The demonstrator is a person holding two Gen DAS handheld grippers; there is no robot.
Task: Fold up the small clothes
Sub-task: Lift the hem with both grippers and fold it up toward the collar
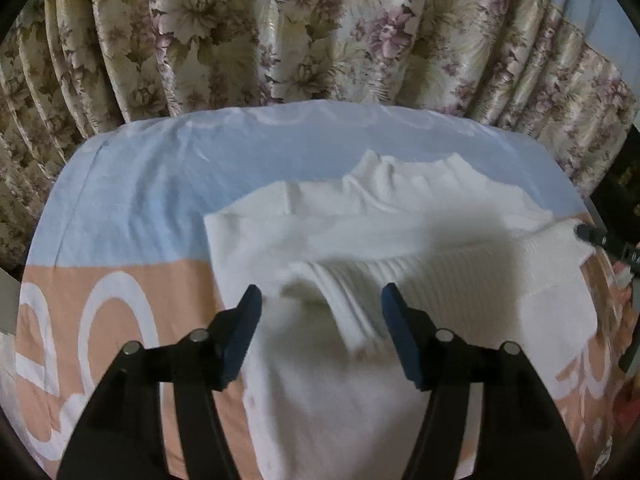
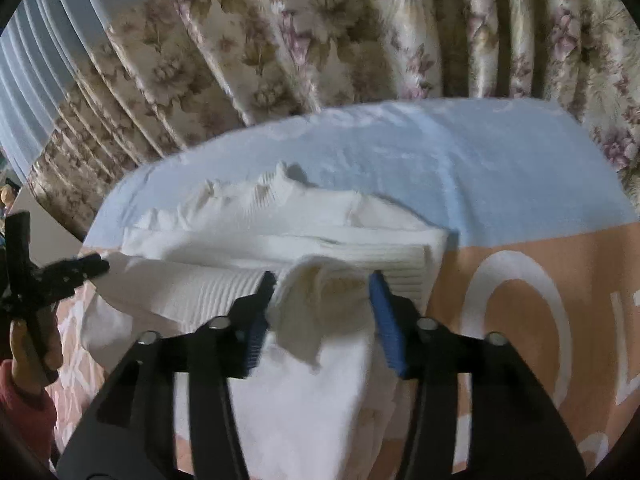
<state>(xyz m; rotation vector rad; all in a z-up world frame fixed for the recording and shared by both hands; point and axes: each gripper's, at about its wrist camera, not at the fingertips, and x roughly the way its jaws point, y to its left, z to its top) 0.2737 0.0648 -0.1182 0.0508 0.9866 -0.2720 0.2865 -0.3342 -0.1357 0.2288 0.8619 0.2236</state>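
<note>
A white knit sweater (image 1: 360, 240) lies on the bed, its ribbed hem folded up over the body. In the left wrist view my left gripper (image 1: 322, 300) stands open over it, and a ribbed fold (image 1: 344, 304) lies loose between the blue pads without being pinched. In the right wrist view my right gripper (image 2: 322, 284) is also open, with a bunched end of the sweater (image 2: 316, 304) lying between its fingers. The left gripper (image 2: 80, 268) shows at that view's left edge, at the sweater's other end. The right gripper's tip (image 1: 588, 234) shows at the far right of the left view.
The bed cover (image 1: 120, 200) is pale blue at the back and peach with big white letters in front. Flowered curtains (image 1: 320, 32) hang right behind the bed. A hand and red sleeve (image 2: 24, 368) hold the left gripper's handle.
</note>
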